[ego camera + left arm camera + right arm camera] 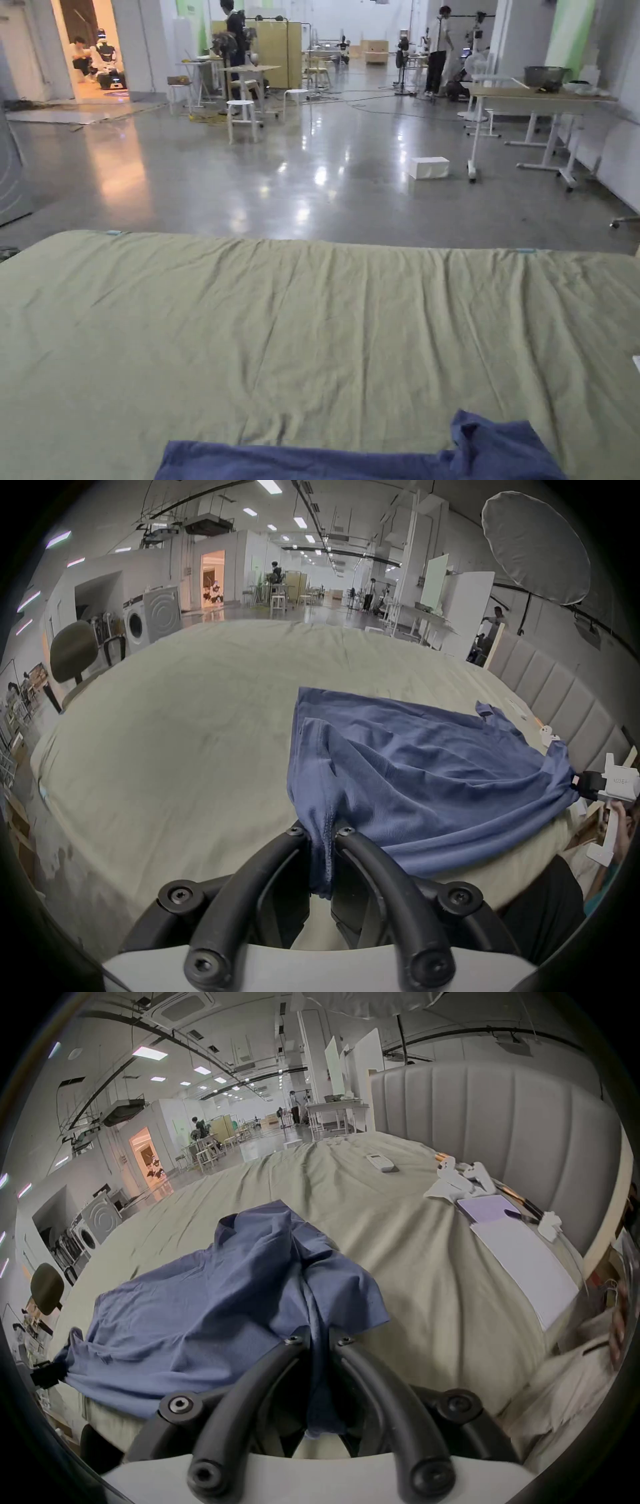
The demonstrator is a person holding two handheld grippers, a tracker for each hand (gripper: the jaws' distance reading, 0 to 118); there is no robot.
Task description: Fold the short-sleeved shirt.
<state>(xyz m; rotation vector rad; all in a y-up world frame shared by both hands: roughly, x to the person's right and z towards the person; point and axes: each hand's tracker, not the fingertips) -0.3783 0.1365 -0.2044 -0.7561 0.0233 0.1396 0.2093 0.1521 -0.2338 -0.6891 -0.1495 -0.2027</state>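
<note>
The short-sleeved shirt is a dusty blue knit, rumpled and only half spread on the near edge of the olive-green bed cover. Two of its corners are bunched and drawn taut off the cover's near edge. Its far side lies flat on the cover, one sleeve crumpled up at the end nearer the headboard.

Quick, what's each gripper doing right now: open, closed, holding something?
Left gripper: closed on a bunched edge of the blue shirt.
Right gripper: closed on another bunched part of the same shirt.
</note>
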